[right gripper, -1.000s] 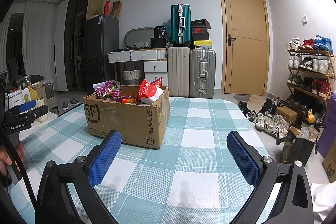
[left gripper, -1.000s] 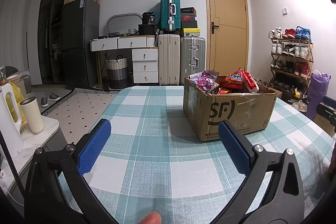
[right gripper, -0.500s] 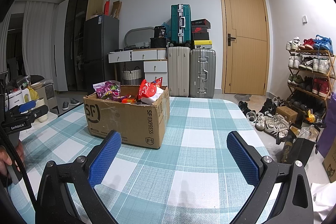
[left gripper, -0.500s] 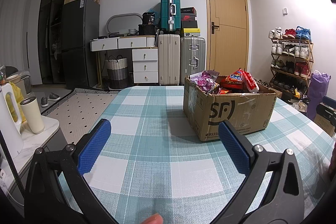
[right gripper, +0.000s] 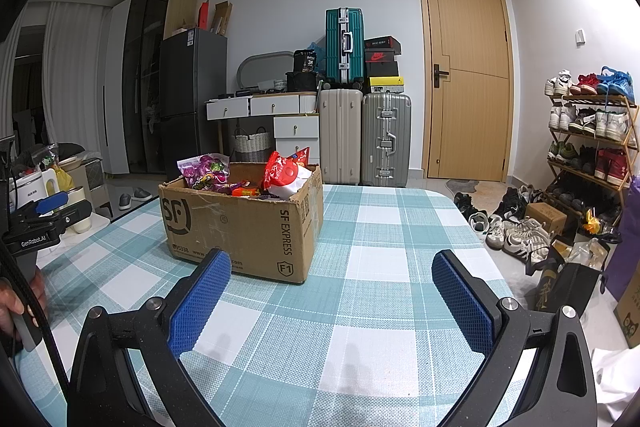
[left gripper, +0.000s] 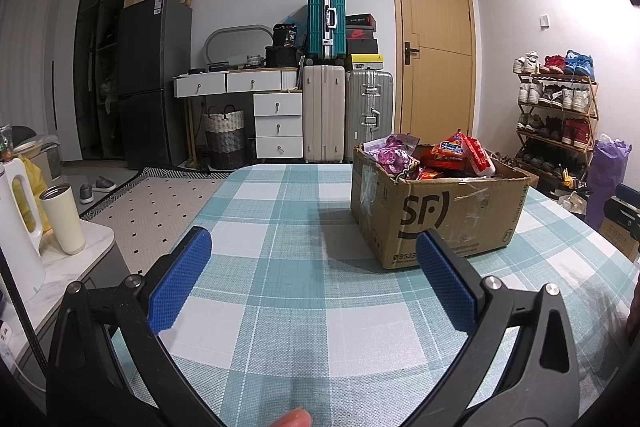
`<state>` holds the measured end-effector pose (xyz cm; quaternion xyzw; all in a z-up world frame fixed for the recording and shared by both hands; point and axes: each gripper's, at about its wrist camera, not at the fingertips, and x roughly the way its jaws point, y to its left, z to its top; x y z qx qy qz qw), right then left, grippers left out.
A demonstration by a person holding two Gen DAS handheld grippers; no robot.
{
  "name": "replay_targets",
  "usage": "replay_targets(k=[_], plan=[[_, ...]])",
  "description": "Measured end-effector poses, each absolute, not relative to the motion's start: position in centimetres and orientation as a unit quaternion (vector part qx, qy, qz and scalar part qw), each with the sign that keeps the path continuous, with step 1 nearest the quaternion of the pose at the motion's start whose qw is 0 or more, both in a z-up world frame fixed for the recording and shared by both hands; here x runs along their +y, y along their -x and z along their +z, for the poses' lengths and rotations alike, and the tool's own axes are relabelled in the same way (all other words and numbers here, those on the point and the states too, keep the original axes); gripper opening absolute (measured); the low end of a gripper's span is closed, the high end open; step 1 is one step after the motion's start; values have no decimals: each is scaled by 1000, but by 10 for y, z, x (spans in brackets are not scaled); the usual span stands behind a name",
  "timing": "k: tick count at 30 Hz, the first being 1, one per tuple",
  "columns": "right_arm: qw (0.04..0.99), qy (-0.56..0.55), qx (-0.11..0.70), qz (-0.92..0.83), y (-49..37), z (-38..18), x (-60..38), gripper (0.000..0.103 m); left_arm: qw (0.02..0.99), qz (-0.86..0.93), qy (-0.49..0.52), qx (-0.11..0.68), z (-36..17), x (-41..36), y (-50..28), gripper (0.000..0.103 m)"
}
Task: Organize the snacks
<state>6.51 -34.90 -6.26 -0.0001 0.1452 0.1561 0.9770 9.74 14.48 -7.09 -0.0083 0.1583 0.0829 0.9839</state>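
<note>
Over the last second we saw nothing shift: both hand-held grippers, left [left gripper: 314,269] and right [right gripper: 330,289], stayed released and empty short of the SF cardboard box [right gripper: 240,219], snack packets [left gripper: 434,157] heaped inside it.

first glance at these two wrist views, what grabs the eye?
The cardboard box on the checked tablecloth, packed with a purple snack bag and a red snack bag poking above its rim. In the foreground, the left gripper and right gripper both hang open and empty over the cloth. Behind, a teal suitcase stands atop a beige one by the door.
</note>
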Motion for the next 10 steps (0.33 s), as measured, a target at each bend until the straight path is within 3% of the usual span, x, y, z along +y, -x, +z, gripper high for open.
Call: replay_targets(k=[10], plan=[[977, 0, 145, 156, -65, -63, -349, 102, 982, 99, 13, 159, -72, 147, -97, 102]])
